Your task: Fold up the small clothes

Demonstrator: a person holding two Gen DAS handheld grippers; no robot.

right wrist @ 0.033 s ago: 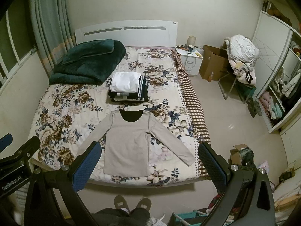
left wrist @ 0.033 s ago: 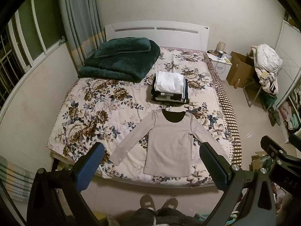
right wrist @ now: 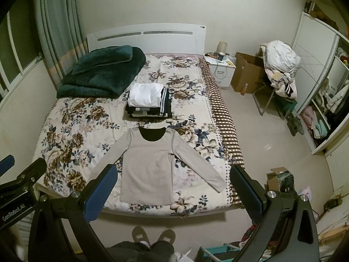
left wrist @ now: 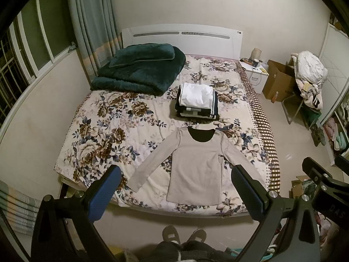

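On the far left a window [left wrist: 26, 50] is showing behind grey-green curtains [left wrist: 91, 21], which are hanging beside the white headboard [left wrist: 181, 37]. A folded dark green blanket [left wrist: 139, 69] is lying on the head end of the bed [left wrist: 104, 131], on its left side, over the floral bedspread.

The left hand-held gripper [left wrist: 176, 187] is hanging above the foot of the bed, its two blue-padded fingers [left wrist: 102, 194] spread wide with nothing between them. Between those fingers, as the left wrist view is framing it, the beige long-sleeved top [left wrist: 196, 170] is lying flat and face up near the foot of the bed, neckline toward the headboard, both sleeves angled out and down, its hem just short of the mattress edge. Just beyond its collar a stack of folded clothes [left wrist: 197, 103] is sitting, a white piece on top of dark ones, apart from the top.

The right hand-held gripper [right wrist: 173, 187] is likewise hanging above the foot of the bed, jaws wide and gripping nothing, well clear of the beige long-sleeved top [right wrist: 148, 170]. The person's slippered feet [right wrist: 152, 235] are standing on the floor at the bed's foot.

Further right, a white nightstand [right wrist: 221, 72] is standing beside the bed, then a cardboard box [right wrist: 247, 72], a chair piled with laundry [right wrist: 281, 65], and an open wardrobe [right wrist: 322, 100] at the edge.
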